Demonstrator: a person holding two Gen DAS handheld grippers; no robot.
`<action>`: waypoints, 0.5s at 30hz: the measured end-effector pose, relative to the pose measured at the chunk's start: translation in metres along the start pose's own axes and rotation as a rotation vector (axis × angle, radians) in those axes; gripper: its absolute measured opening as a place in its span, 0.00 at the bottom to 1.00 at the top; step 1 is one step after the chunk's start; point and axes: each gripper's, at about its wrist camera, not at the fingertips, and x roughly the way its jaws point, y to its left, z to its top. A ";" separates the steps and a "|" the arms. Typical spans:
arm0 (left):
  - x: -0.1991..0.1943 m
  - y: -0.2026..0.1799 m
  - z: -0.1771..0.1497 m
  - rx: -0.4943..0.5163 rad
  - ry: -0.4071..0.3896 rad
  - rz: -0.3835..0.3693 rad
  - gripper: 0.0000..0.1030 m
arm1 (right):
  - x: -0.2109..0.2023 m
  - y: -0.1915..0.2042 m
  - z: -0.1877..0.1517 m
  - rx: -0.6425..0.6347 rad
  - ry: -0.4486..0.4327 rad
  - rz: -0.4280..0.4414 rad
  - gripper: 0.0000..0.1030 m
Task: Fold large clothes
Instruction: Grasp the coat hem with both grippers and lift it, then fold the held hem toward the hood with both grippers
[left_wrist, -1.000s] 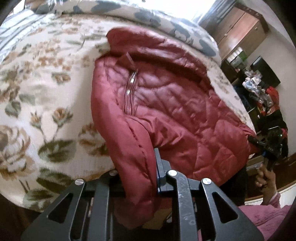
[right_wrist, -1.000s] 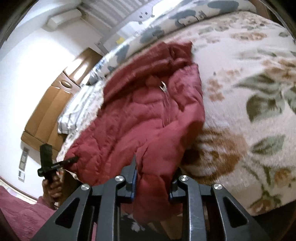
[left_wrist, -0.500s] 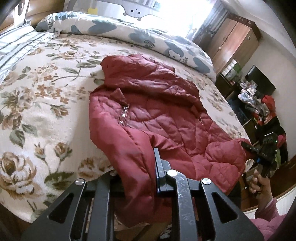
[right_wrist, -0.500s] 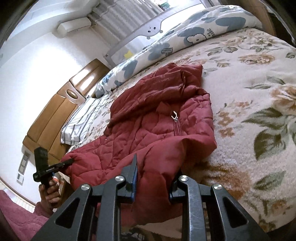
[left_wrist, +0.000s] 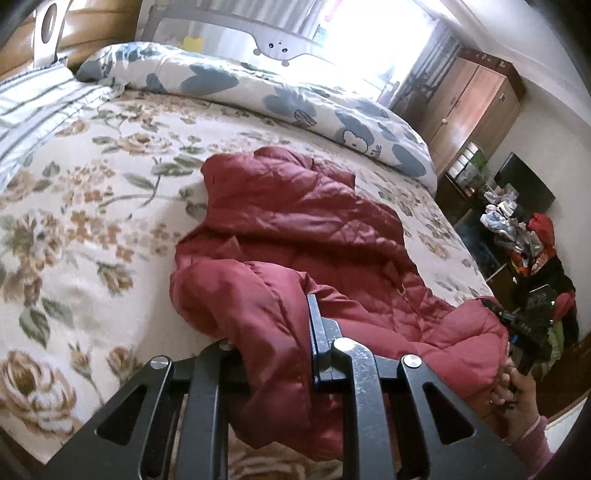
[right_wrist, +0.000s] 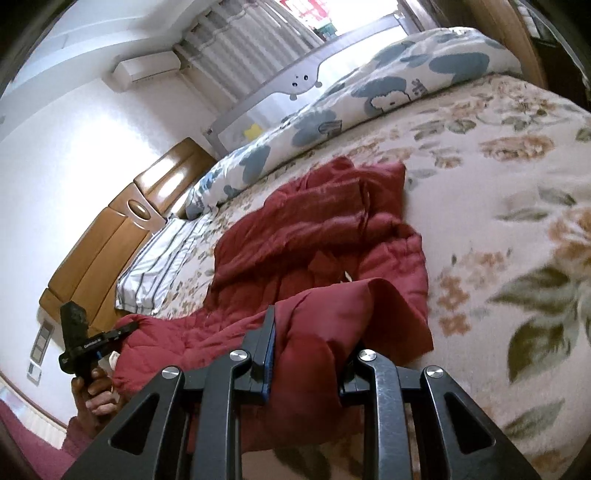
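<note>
A dark red quilted jacket (left_wrist: 310, 229) lies on the flowered bedspread (left_wrist: 74, 229), collar end away from me. My left gripper (left_wrist: 273, 332) is shut on one bottom corner of the jacket and holds it lifted at the bed's near edge. My right gripper (right_wrist: 306, 343) is shut on the other bottom corner of the jacket (right_wrist: 325, 236), also lifted. Each gripper shows in the other's view: the right one (left_wrist: 524, 325) at the far right, the left one (right_wrist: 85, 343) at the far left. The lifted hem curls over the jacket's lower part.
A rolled blue-patterned duvet (left_wrist: 280, 99) runs along the far side of the bed. A striped pillow (right_wrist: 162, 262) and wooden headboard (right_wrist: 110, 236) are at one end. A wooden wardrobe (left_wrist: 476, 110) and a cluttered table (left_wrist: 517, 229) stand beyond the other side.
Both grippers have risen and moved forward over the bed with the jacket's bottom corners, so the hem lifts and starts folding toward the collar. The pocket zipper is now covered.
</note>
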 end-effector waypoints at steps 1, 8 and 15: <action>0.002 -0.001 0.005 0.003 -0.006 0.004 0.16 | 0.003 0.003 0.005 -0.014 -0.004 -0.010 0.23; 0.016 -0.006 0.039 0.007 -0.046 0.037 0.16 | 0.022 0.013 0.040 -0.074 -0.036 -0.053 0.23; 0.039 -0.004 0.086 -0.015 -0.079 0.064 0.16 | 0.048 0.002 0.086 -0.043 -0.084 -0.065 0.23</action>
